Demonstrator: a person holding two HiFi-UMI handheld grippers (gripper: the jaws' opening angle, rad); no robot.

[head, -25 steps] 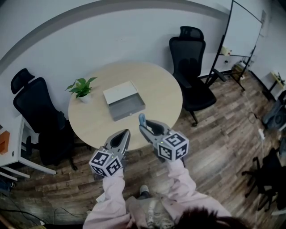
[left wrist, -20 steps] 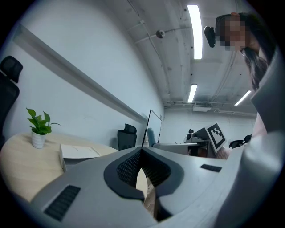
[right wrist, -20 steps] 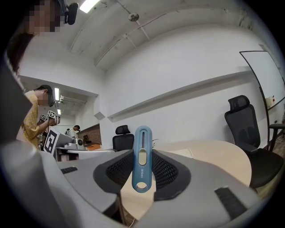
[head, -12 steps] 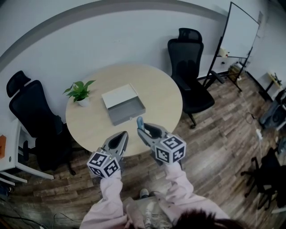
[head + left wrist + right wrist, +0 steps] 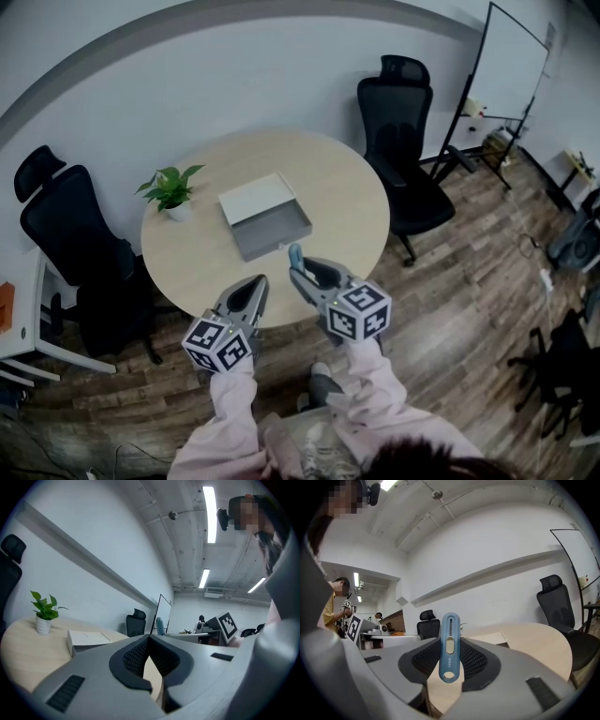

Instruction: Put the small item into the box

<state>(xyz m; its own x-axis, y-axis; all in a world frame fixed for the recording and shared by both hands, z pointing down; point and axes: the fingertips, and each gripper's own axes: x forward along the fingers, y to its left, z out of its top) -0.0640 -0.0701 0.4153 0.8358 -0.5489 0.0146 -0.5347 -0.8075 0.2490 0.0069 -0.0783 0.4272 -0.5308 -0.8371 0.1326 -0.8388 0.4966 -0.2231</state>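
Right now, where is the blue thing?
The blue thing is clamped upright in the right gripper, mid head view, over the table's near edge, just short of the box.

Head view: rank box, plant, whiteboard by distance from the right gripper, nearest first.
1. Box, on the table just ahead of the right gripper holding the blue cutter.
2. Plant, at the table's left edge.
3. Whiteboard, far right of the room.
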